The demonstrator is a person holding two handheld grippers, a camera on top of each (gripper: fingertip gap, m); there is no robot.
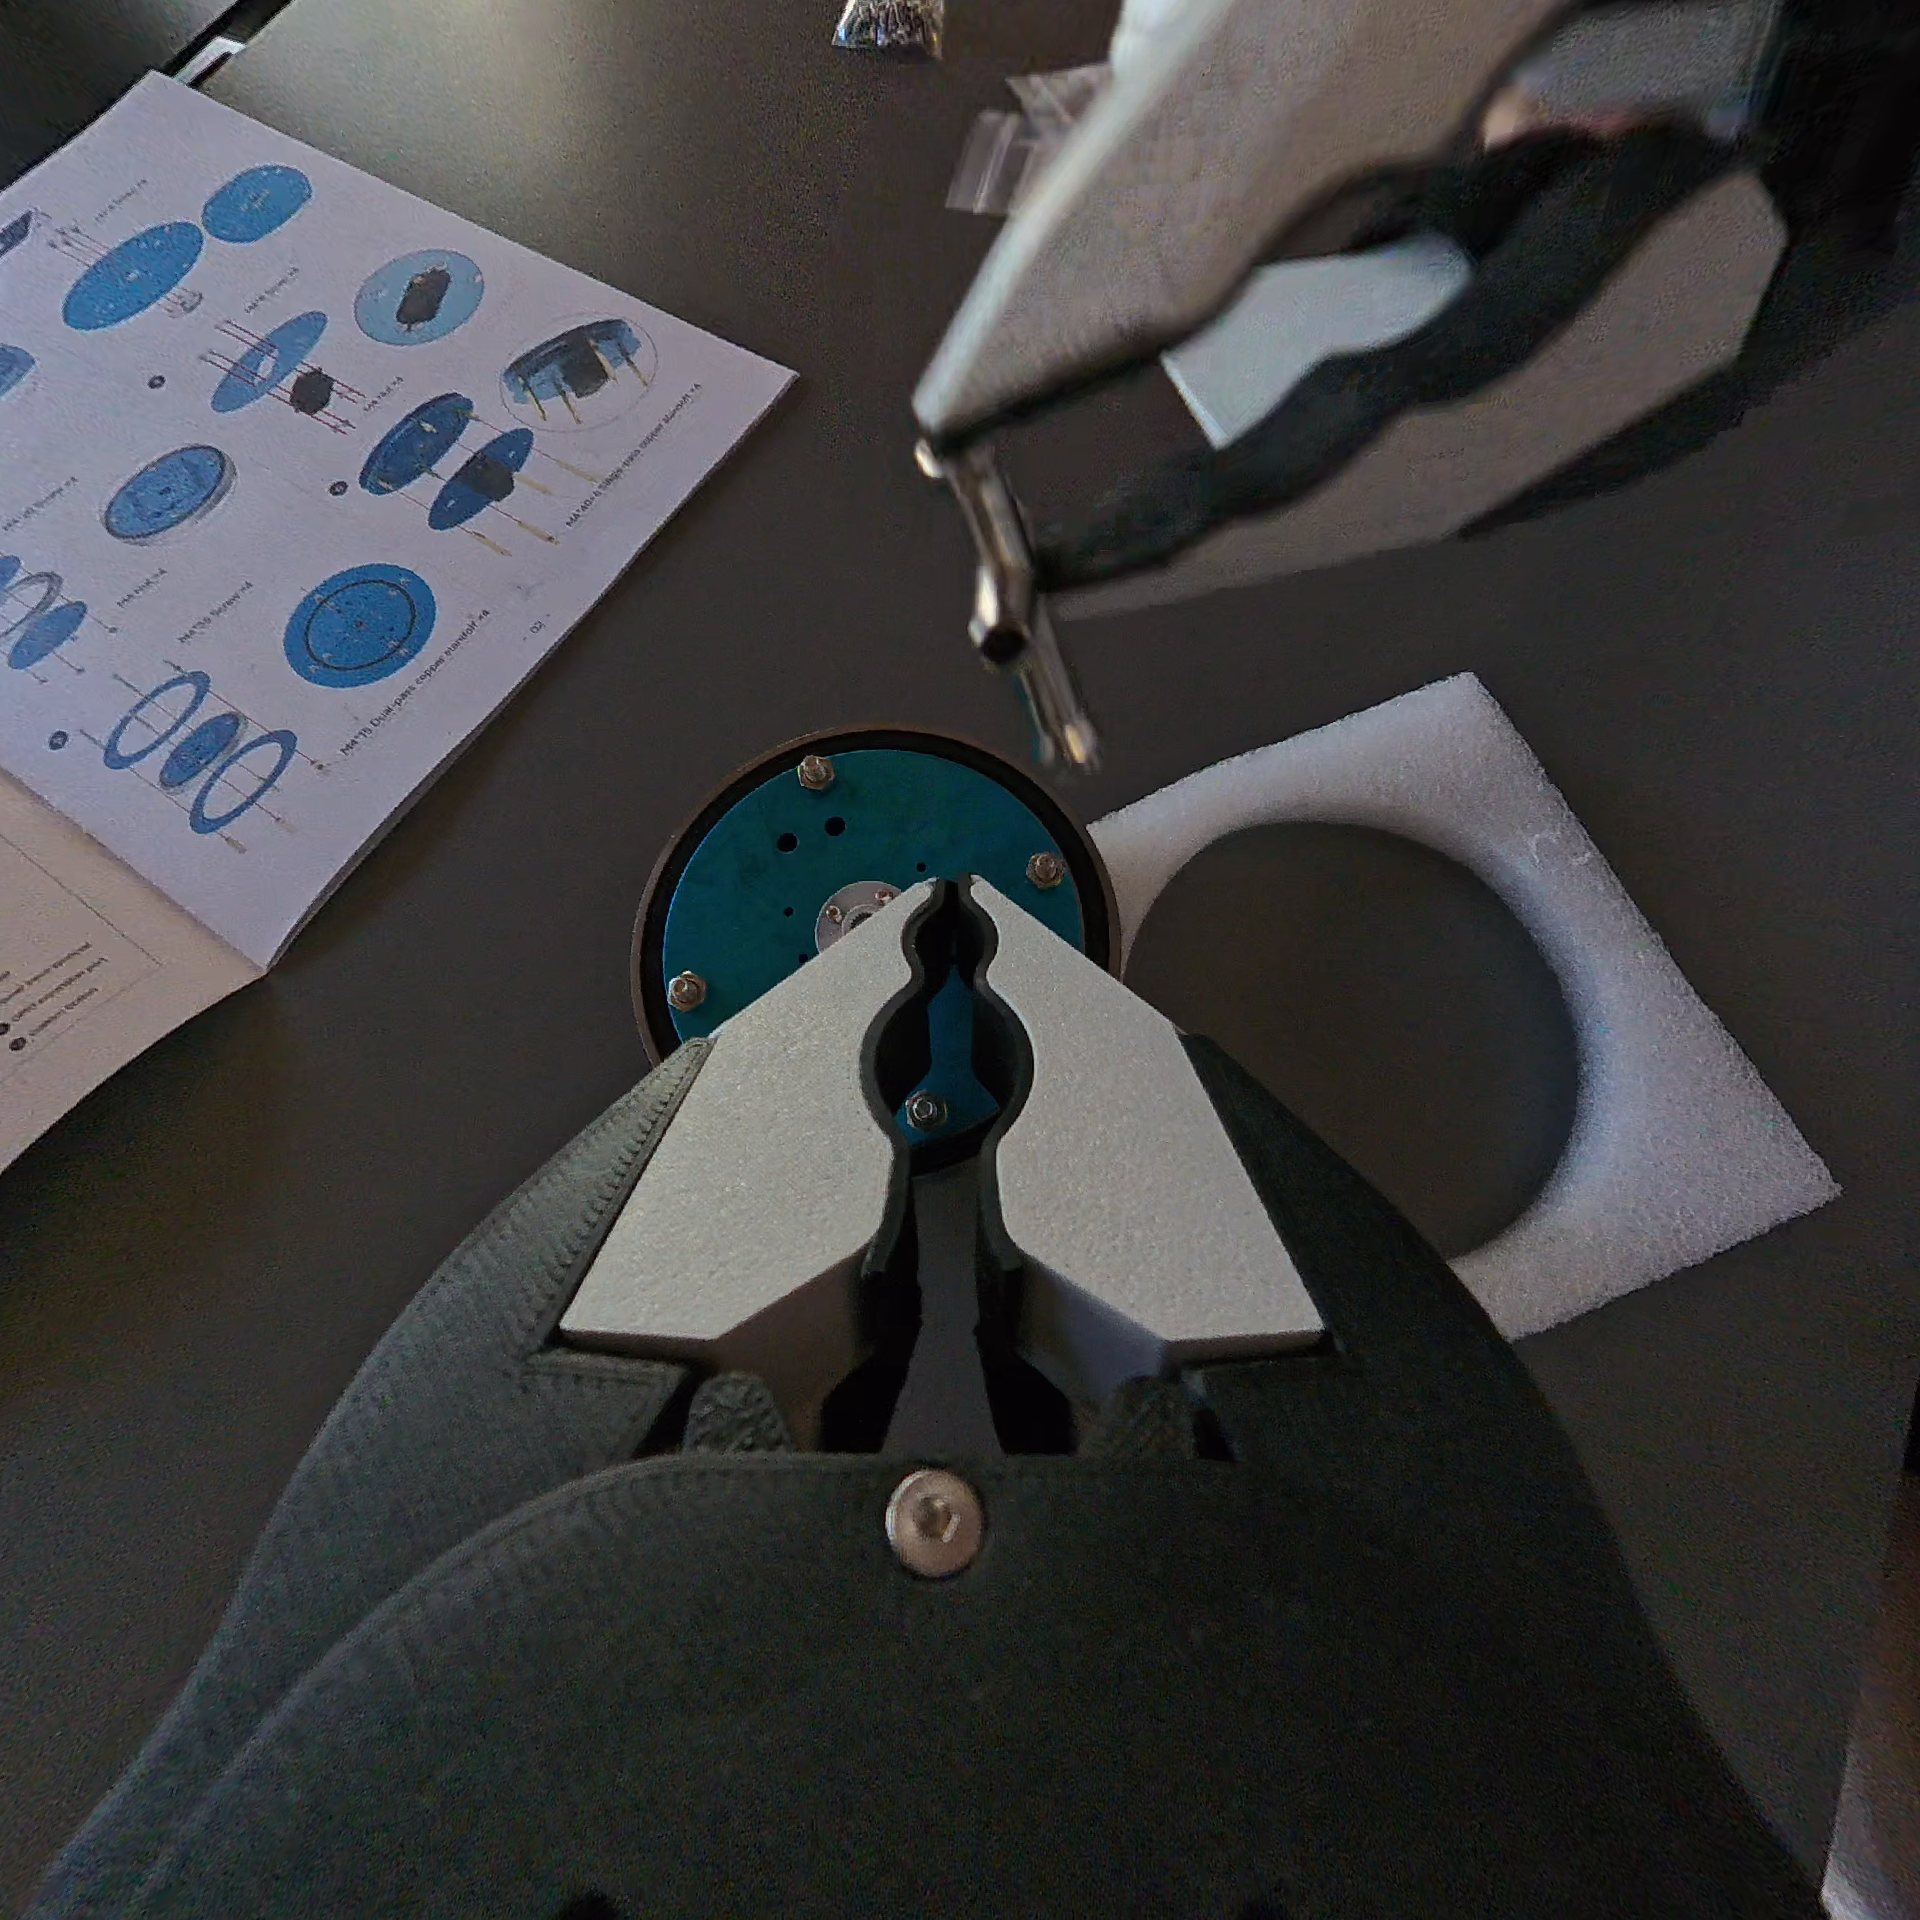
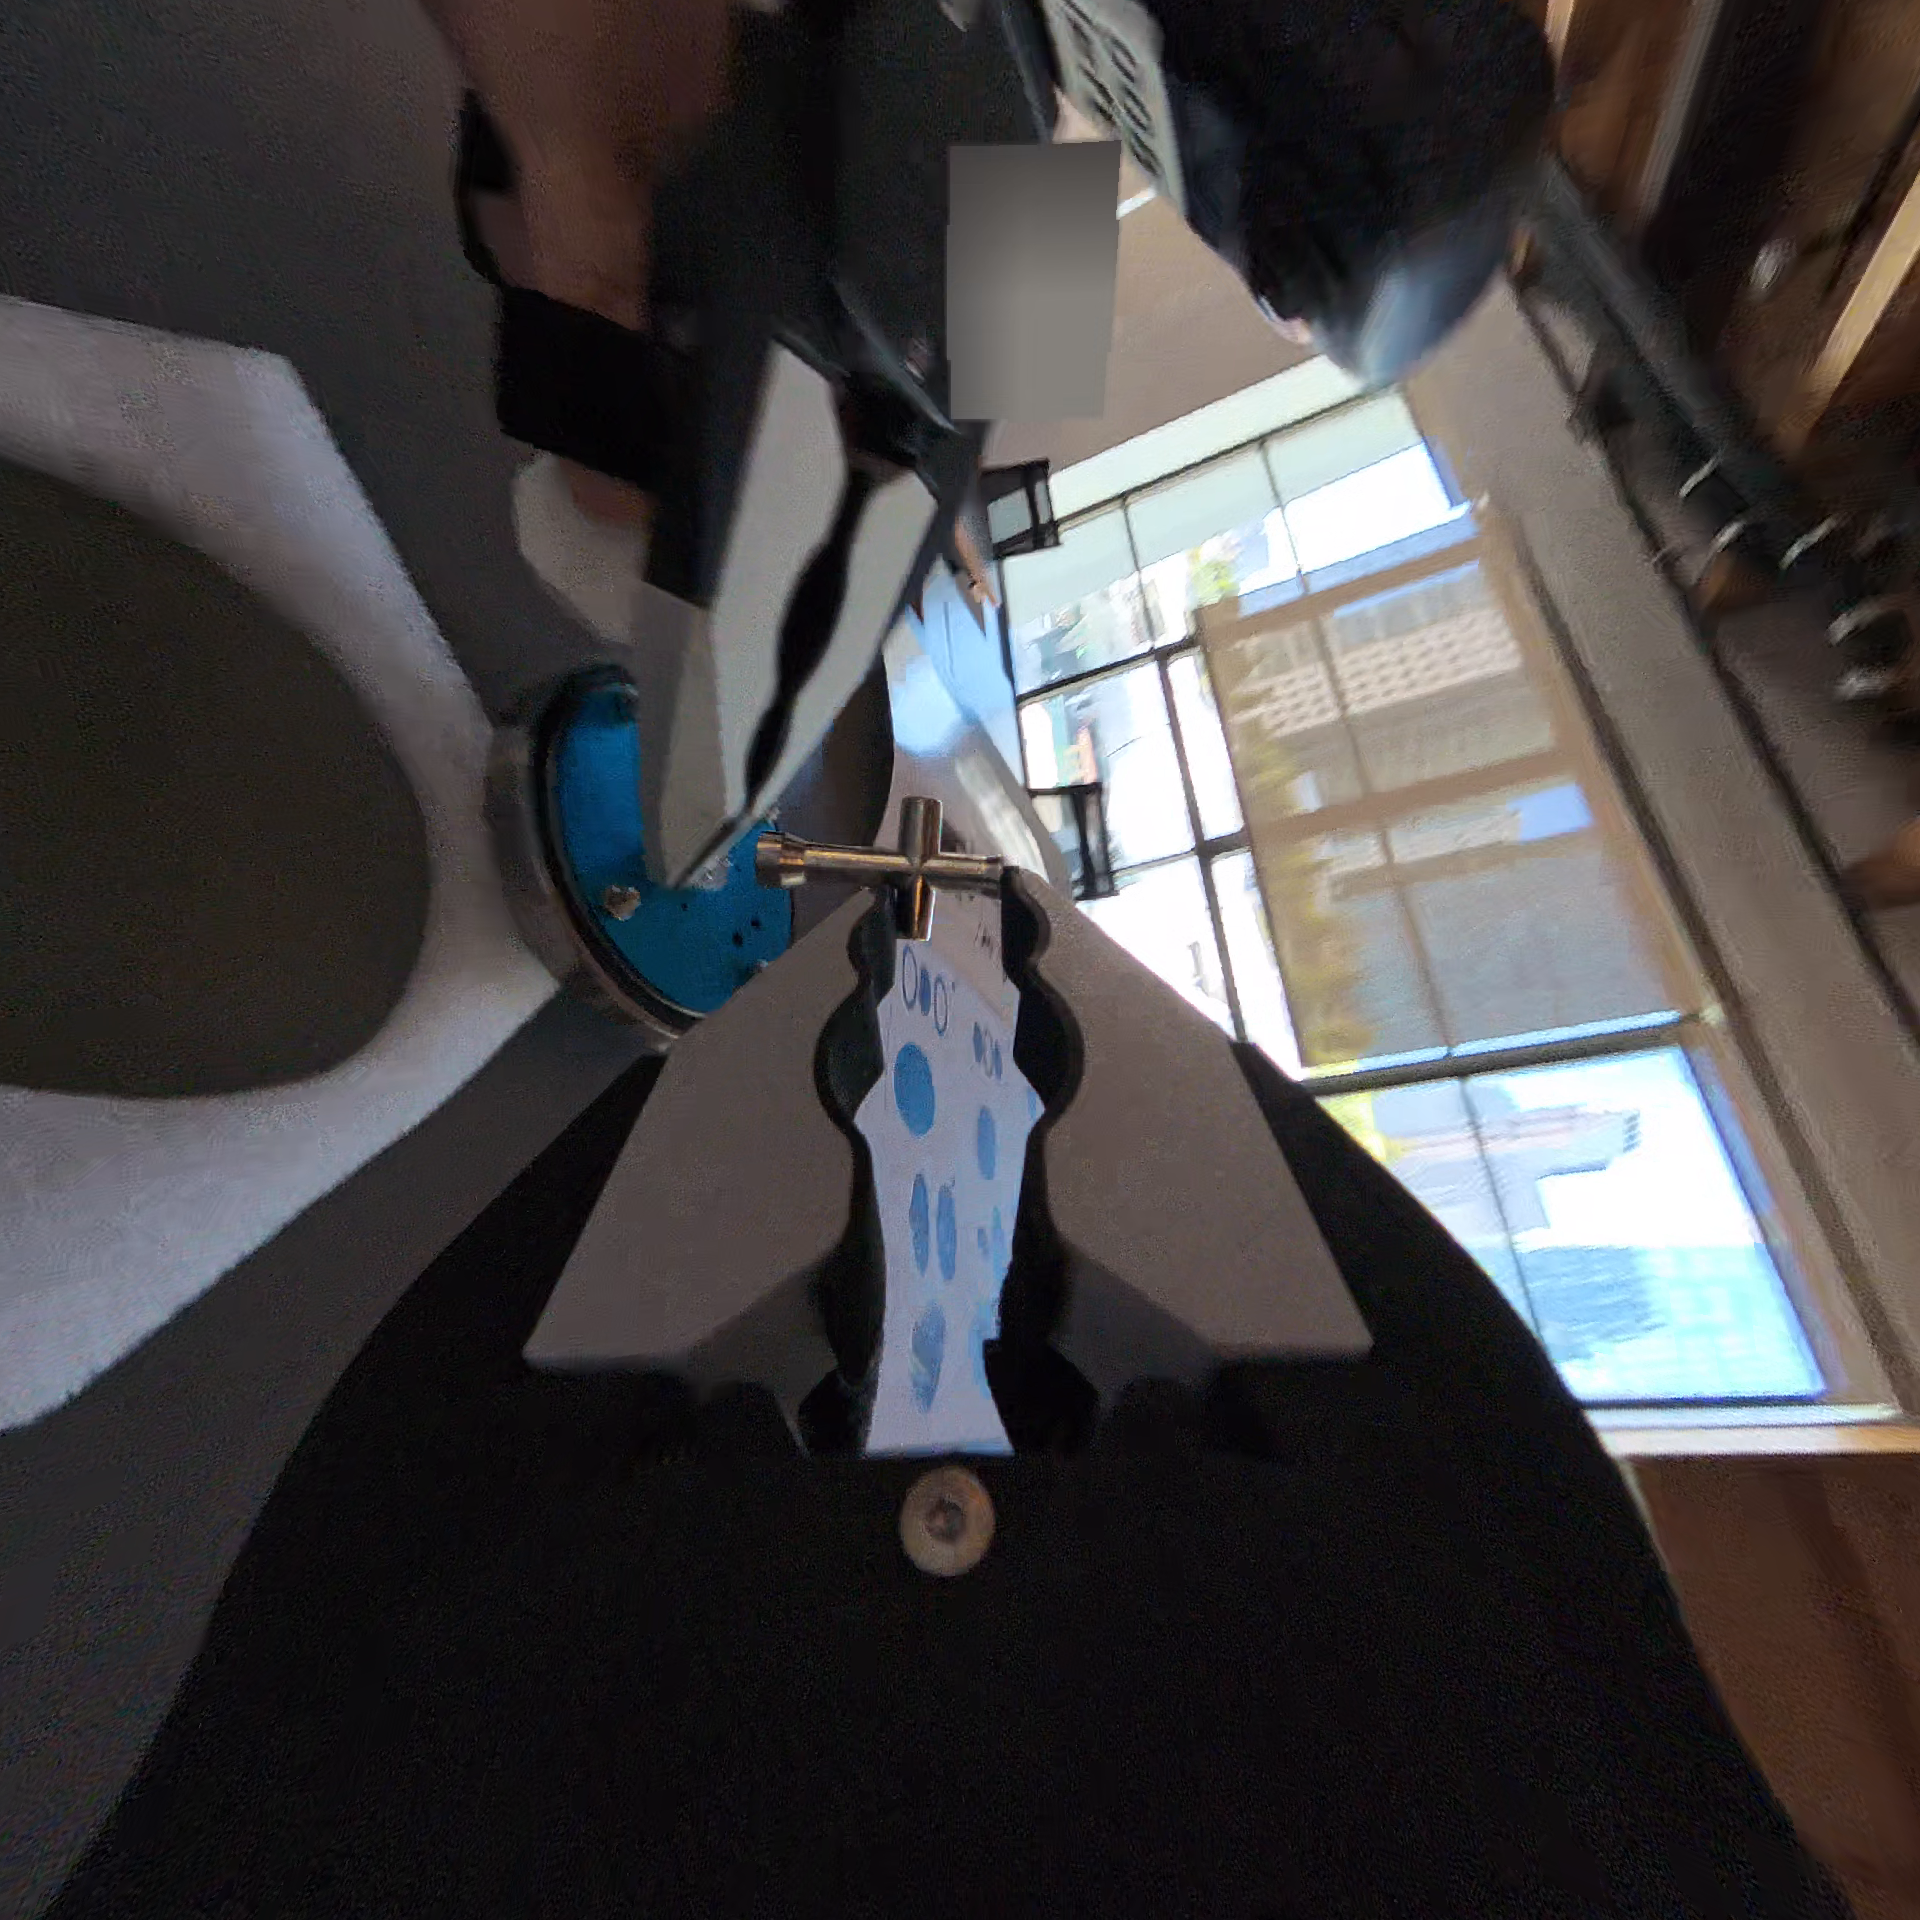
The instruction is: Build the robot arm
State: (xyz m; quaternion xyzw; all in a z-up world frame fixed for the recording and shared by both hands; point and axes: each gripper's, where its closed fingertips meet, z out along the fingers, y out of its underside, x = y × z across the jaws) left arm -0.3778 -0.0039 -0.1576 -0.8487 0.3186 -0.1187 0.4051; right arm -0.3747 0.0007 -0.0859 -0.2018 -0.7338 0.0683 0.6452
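Note:
A round blue disc [image 1: 748,883] with several nuts on it lies in a dark ring on the dark table. My left gripper [image 1: 951,883] is shut, with its tips resting on the disc beside its silver centre hub. My right gripper [image 1: 987,509] hovers above and behind the disc, shut on a small cross-shaped metal socket wrench [image 1: 1013,613] that hangs down toward the disc's far edge. In the right wrist view the wrench [image 2: 894,862] sits crosswise at my right gripper's tips [image 2: 935,883], one end close to the blue disc [image 2: 686,935], where the left gripper [image 2: 686,873] presses down.
A white foam square [image 1: 1662,1039] with a round cut-out lies right of the disc. An open instruction booklet [image 1: 312,468] with blue diagrams lies at the left. A small bag of metal parts [image 1: 888,26] and clear plastic wrap [image 1: 997,156] lie at the far edge. Windows [image 2: 1455,831] show beyond. The left gripper's tips are roughly 7 cm from the right gripper's. About 12 cm separates my left fingertips from the white foam square [image 1: 1662,1039].

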